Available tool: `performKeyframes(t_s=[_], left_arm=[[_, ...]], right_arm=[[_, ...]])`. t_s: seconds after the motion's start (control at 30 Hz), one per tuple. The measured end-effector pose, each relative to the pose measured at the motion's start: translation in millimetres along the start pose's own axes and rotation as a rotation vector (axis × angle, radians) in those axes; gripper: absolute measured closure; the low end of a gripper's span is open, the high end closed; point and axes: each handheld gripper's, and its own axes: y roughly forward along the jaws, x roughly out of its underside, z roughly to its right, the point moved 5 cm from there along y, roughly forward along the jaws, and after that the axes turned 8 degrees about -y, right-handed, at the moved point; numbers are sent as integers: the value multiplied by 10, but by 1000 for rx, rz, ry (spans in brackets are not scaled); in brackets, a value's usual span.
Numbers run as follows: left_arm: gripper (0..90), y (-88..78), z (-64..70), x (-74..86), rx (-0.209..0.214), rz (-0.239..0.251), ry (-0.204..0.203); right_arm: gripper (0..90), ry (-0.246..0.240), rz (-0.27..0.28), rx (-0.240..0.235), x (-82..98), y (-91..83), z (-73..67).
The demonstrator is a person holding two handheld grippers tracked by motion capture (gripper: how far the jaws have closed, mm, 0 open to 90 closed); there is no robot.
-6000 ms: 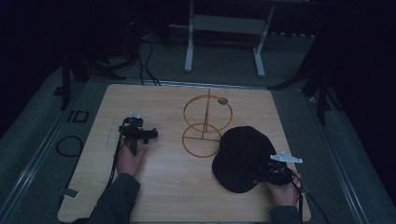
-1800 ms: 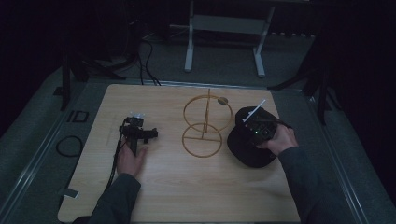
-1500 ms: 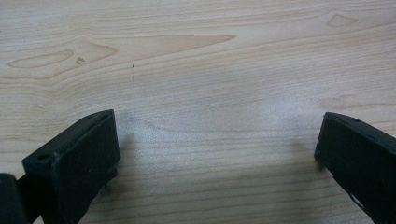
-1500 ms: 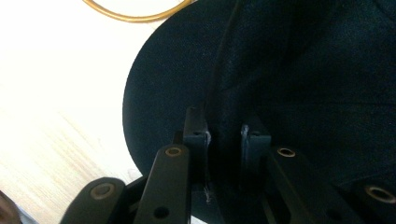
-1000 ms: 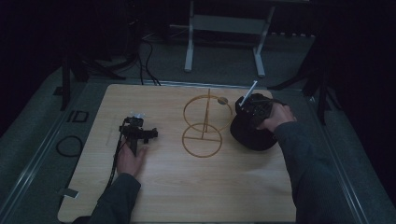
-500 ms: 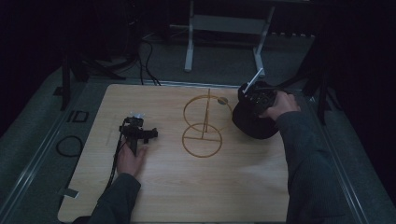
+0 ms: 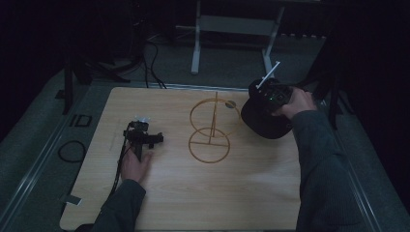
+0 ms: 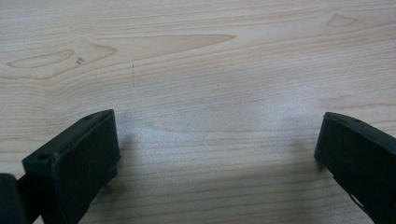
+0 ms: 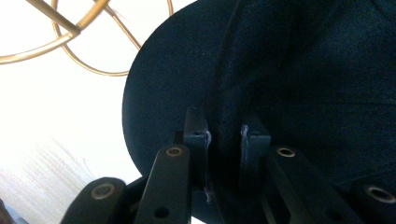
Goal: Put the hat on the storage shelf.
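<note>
A black cap (image 7: 263,123) hangs off the table at the right of a gold wire stand (image 7: 211,128), with my right gripper (image 7: 270,99) shut on its fabric. In the right gripper view the two pads pinch a fold of the cap (image 9: 299,79) where brim and crown meet, and the stand's gold rings (image 9: 70,32) show at the upper left. My left gripper (image 7: 140,137) rests on the wooden table (image 7: 169,193) at the left, a hand behind it. The left gripper view has its jaws wide apart over bare wood, nothing between them.
The gold stand has a round base ring, an upright post and a hoop on top. A metal frame (image 7: 232,29) and cables (image 7: 145,53) lie on the floor beyond the table's far edge. A cable loop (image 7: 72,151) lies left of the table.
My right gripper has carried the cap from the table's near right up and toward the far right, beside the stand's hoop. The left gripper has stayed put.
</note>
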Motion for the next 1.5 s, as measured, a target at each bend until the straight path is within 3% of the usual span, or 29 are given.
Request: performKeyframes(t_s=[0.87,1.5], left_arm=[[0,0,0,0,0,0,0],[0,0,0,0,0,0,0]], right_arm=[[779,-60,67,22,-222,-471,-95],[778,-111,111,25,-253,-670,-204]])
